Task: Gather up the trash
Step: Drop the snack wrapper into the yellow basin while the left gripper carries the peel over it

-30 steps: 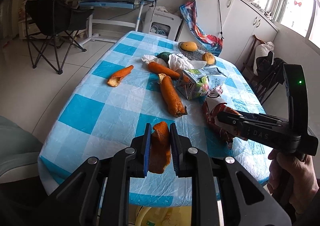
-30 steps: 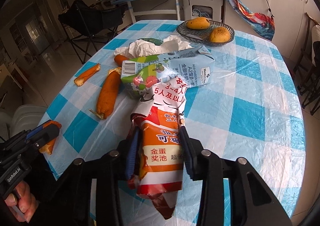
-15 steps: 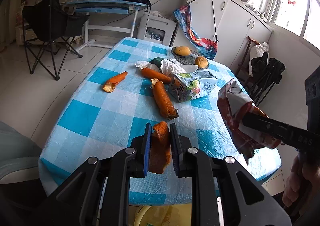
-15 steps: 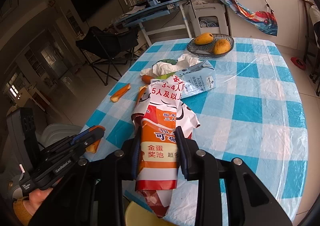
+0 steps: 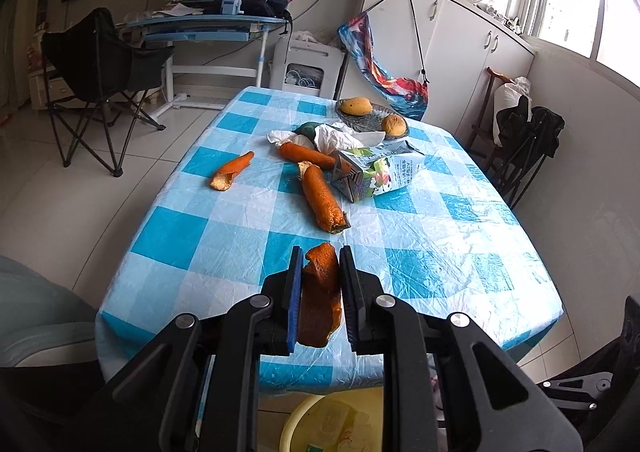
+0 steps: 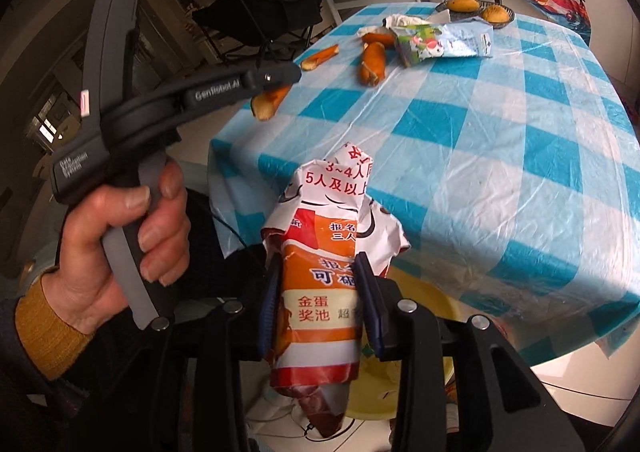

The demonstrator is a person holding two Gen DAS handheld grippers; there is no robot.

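My left gripper [image 5: 320, 258] is shut on a piece of orange peel [image 5: 320, 300], held over the near edge of the blue checked table [image 5: 440, 252]. In the right wrist view the left gripper [image 6: 288, 78] shows from the side, with the peel [image 6: 267, 102] hanging from it. The jaws of my right gripper [image 6: 319, 263] are opening, and an orange and white snack bag [image 6: 324, 292] stands upright between them, both pads still against it. The bag hangs off the table's near edge above a yellow basin [image 6: 420, 304]. That basin [image 5: 320, 426] holds some scraps.
Three more orange peels [image 5: 322, 198] [image 5: 232, 174] [image 5: 306, 154], a flattened milk carton [image 5: 378, 172] and crumpled tissue [image 5: 334, 136] lie mid-table. A fruit plate [image 5: 362, 123] sits at the far end. A person's hand [image 6: 124, 236] grips the left tool. A folding chair [image 5: 100, 64] stands left.
My right gripper carried the snack bag off the table, back past its near edge, to above the basin. The left gripper drew back slightly with the peel.
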